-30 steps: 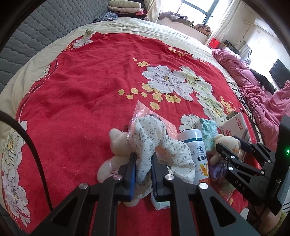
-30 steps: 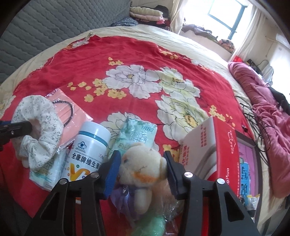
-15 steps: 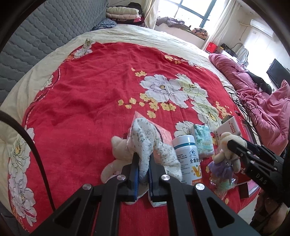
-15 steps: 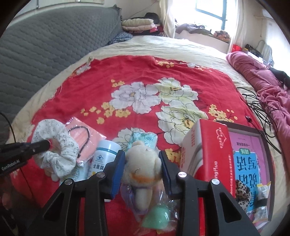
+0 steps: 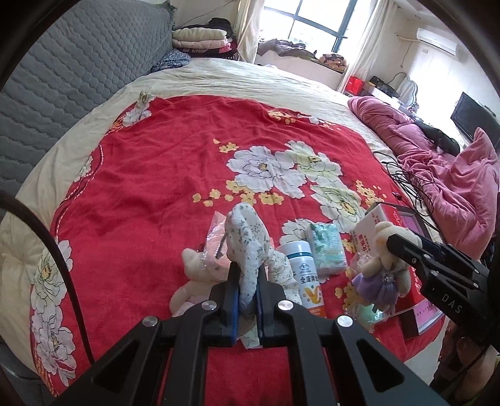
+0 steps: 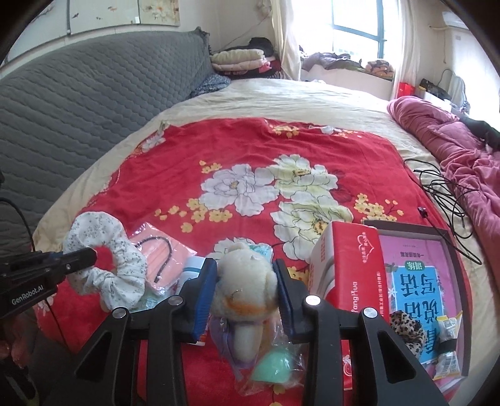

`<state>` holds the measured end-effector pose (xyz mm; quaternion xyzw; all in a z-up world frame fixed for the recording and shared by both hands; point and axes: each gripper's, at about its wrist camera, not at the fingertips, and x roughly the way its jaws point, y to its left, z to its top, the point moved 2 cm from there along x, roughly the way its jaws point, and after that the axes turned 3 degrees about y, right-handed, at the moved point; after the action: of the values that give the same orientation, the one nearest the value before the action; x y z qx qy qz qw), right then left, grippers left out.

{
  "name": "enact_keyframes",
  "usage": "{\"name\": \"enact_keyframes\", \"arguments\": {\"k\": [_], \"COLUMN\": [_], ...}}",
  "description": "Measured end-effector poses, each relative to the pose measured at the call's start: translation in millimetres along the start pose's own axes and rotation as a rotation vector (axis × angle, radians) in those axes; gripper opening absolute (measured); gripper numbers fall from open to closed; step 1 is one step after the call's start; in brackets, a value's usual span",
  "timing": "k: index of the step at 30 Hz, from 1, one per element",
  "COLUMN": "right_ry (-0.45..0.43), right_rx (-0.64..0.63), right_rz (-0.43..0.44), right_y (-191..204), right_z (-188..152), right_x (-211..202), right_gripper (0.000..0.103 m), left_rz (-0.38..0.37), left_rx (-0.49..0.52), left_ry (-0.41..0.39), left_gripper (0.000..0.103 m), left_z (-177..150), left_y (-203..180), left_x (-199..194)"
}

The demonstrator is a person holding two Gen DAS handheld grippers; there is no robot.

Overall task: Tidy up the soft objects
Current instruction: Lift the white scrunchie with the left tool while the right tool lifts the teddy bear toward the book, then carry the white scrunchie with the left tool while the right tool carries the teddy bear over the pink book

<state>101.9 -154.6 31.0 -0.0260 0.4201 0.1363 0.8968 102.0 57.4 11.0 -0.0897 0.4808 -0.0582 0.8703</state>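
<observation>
Left claw (image 5: 248, 292) clamps one scrunchie (image 5: 250, 246); right claw (image 6: 247, 292) grips one plush bear (image 6: 245, 287).

1. Red bedspread (image 5: 150, 193) with large pale flowers, spread over a cream quilt (image 6: 281, 96).
2. Grey quilted headboard (image 6: 78, 103) along the left.
3. White supplement bottle (image 5: 304, 265) lying on the spread, a green tissue pack (image 5: 326, 246) just beside it.
4. Red carton (image 6: 353, 268) standing by a framed pink-and-blue print (image 6: 415, 274).
5. Black cable (image 6: 443, 193) tangled at the right edge; pink duvet (image 5: 443, 175) beyond.
6. Folded bedding (image 6: 240, 61) stacked far back, near the window (image 6: 356, 18).
</observation>
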Motion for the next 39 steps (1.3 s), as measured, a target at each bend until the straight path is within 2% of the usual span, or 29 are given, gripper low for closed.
{"name": "enact_keyframes", "arguments": {"k": [10, 21, 30, 39], "right_ry": [-0.051, -0.123, -0.135, -0.081], "right_rx": [0.034, 0.112, 0.266, 0.355], "right_rz": [-0.003, -0.054, -0.152, -0.182], "right_y": [-20.2, -72.4, -154.8, -207.2], "right_z": [3.8, -0.6, -30.6, -75.2], "right_x": [-34.6, -86.7, -116.5, -115.0], "right_gripper": [0.038, 0.038, 0.038, 0.038], "left_rz": [-0.017, -0.082, -0.169, -0.255], "left_rx": [0.052, 0.155, 0.246, 0.355], "left_ry": [-0.027, -0.061, -0.043, 0.022], "left_gripper": [0.008, 0.008, 0.008, 0.008], "left_z": [3.8, 6.9, -0.7, -21.3], "left_y": [-33.4, -107.3, -178.1, -259.7], "left_x": [-14.9, -30.2, -30.1, -10.3]}}
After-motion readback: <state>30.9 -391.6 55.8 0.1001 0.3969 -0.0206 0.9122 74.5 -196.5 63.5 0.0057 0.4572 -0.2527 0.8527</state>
